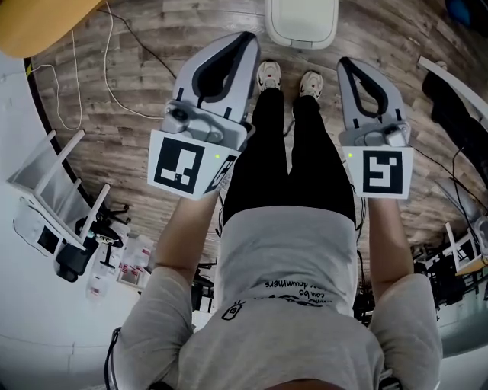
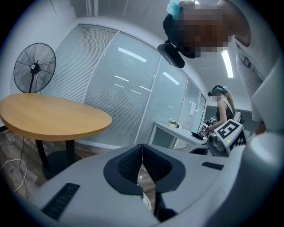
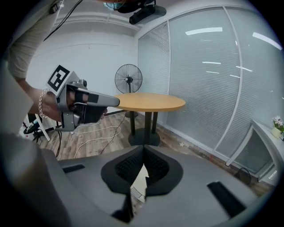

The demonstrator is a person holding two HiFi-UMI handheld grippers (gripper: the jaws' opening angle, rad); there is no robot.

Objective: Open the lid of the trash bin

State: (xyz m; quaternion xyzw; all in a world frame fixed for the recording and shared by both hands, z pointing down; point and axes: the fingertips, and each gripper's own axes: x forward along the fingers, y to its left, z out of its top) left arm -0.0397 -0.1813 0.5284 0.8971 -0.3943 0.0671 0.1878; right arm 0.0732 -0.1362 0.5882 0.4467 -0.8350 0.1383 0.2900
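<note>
The white trash bin (image 1: 302,21) stands on the wooden floor at the top of the head view, just beyond the person's shoes, with its lid down. My left gripper (image 1: 245,39) is held at waist height, left of the bin, its jaws shut on nothing. My right gripper (image 1: 343,64) hangs level with it on the right, also shut and empty. In the left gripper view the left gripper (image 2: 142,146) has its jaw tips touching. In the right gripper view the jaws of the right gripper (image 3: 143,147) meet too, and a sliver of the white bin (image 3: 140,184) shows below them.
A round wooden table (image 3: 148,102) on a black pedestal stands to the left, with a floor fan (image 3: 128,79) behind it. White cables (image 1: 114,84) trail over the floor. A folded white rack (image 1: 53,190) lies at left. Glass partition walls (image 2: 133,88) enclose the room. Another person (image 2: 223,104) stands far off.
</note>
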